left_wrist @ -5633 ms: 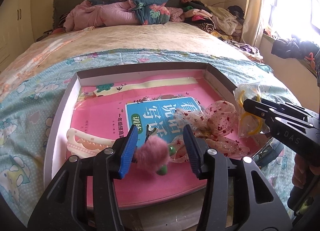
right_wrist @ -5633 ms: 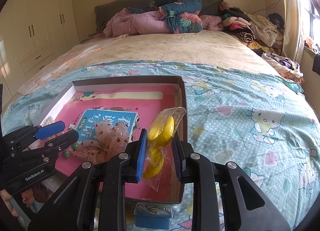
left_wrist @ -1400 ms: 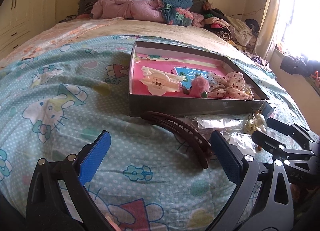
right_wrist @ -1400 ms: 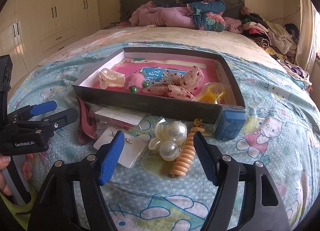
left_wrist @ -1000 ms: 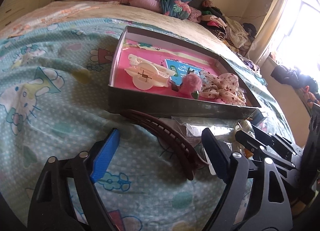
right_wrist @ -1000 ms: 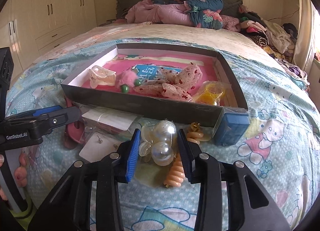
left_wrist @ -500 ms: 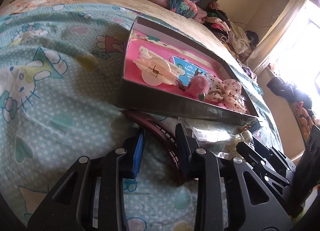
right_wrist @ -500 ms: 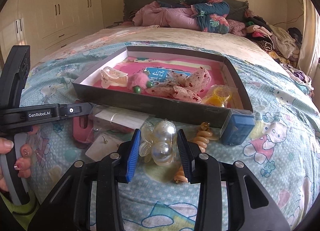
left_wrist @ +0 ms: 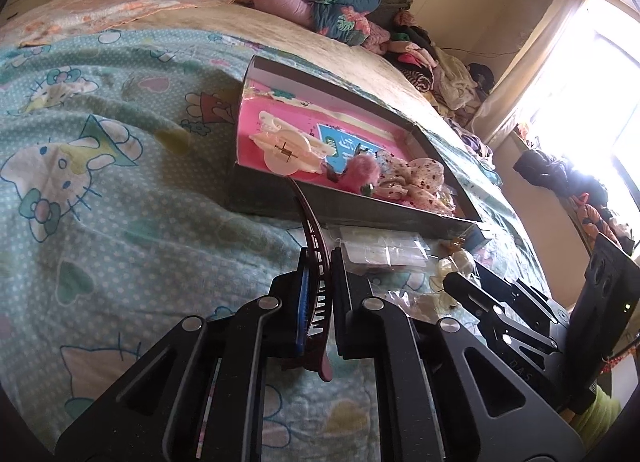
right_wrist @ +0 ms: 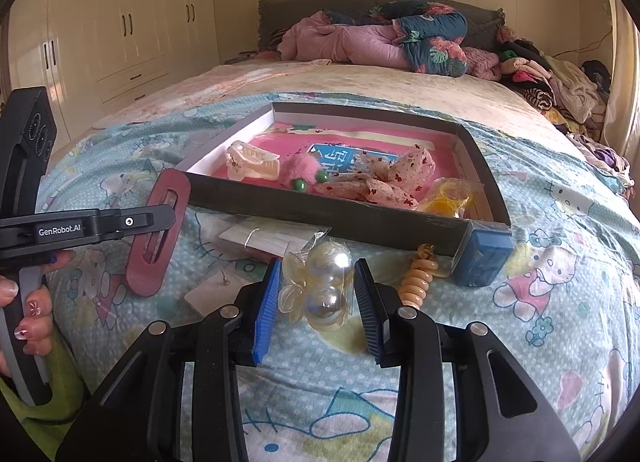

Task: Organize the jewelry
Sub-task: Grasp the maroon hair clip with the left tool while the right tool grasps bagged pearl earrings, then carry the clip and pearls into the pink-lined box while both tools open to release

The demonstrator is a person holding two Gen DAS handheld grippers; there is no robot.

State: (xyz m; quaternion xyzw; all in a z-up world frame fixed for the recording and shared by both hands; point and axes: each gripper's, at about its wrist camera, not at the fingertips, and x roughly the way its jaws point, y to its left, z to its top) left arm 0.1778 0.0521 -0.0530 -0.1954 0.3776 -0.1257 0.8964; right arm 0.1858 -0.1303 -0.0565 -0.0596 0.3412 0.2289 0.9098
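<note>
A long dark red hair clip (left_wrist: 311,226) stands on edge between the pads of my left gripper (left_wrist: 319,258), which is shut on it; its far end points at the box. In the right wrist view the clip (right_wrist: 158,238) hangs lifted off the blanket under the left gripper (right_wrist: 170,216). My right gripper (right_wrist: 317,276) is closed around a pearl hair ornament (right_wrist: 330,258) in a clear bag. The dark shallow box (right_wrist: 328,218) holds a cream claw clip (right_wrist: 252,166), a pink pom-pom tie (right_wrist: 304,168), a floral bow (right_wrist: 384,178) and a yellow piece in a bag (right_wrist: 448,194).
In front of the box lie a small blue case (right_wrist: 482,258), an orange spiral hair tie (right_wrist: 416,282), clear packets (right_wrist: 272,238) and an earring card (right_wrist: 212,288). Bedding and clothes are piled at the head of the bed (right_wrist: 372,38). A hand (right_wrist: 30,310) holds the left gripper's handle.
The left gripper's jaws went from wide to shut on the dark red clip and raised it off the blanket, turning it on edge. The right gripper kept its hold on the pearl ornament.
</note>
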